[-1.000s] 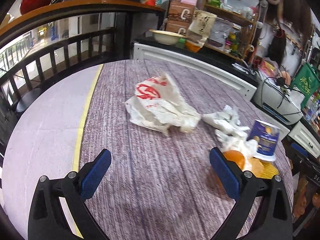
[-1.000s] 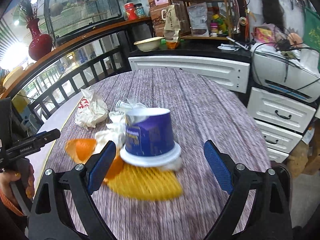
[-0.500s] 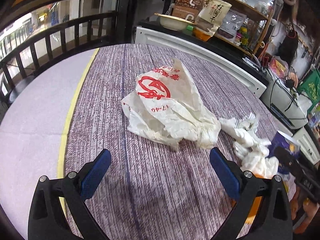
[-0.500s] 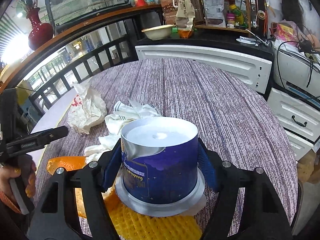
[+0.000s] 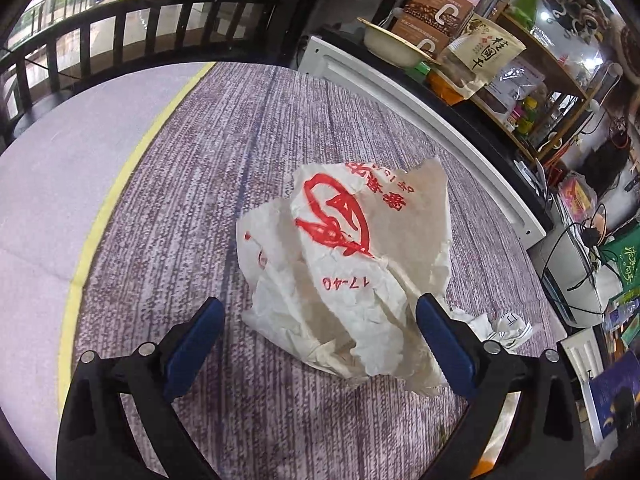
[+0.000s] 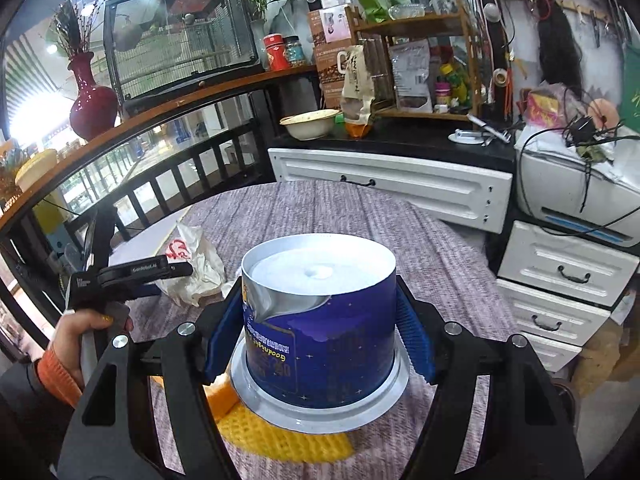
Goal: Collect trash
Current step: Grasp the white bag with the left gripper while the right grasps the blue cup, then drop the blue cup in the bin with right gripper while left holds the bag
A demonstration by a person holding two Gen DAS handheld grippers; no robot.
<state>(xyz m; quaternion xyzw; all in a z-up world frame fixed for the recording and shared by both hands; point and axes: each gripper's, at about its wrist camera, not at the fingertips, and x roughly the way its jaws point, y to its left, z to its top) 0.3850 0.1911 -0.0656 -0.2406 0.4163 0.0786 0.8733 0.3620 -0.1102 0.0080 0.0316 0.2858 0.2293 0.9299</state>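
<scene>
A crumpled white paper bag point(image 5: 344, 248) with red print lies on the purple woven tabletop point(image 5: 200, 200). My left gripper point(image 5: 320, 306) reaches over its near end with a blue pad on either side; the jaws are closing but stand wide, not pressing it. The right wrist view shows the same bag point(image 6: 196, 264) with the left gripper point(image 6: 160, 270) beside it, held by a hand point(image 6: 80, 332). My right gripper point(image 6: 320, 300) is shut on an upside-down dark blue paper cup point(image 6: 320, 332), both pads against its sides.
Crumpled white tissue point(image 5: 500, 328) lies right of the bag. Yellow foam netting point(image 6: 280, 436) and orange peel point(image 6: 218, 396) sit under the cup. White drawers point(image 6: 392, 188) and a cluttered black counter stand behind the table; a black railing point(image 5: 120, 20) runs along the left.
The left gripper has moved forward and down until its fingers flank the bag. The right gripper has shut on the blue cup and risen a little with it.
</scene>
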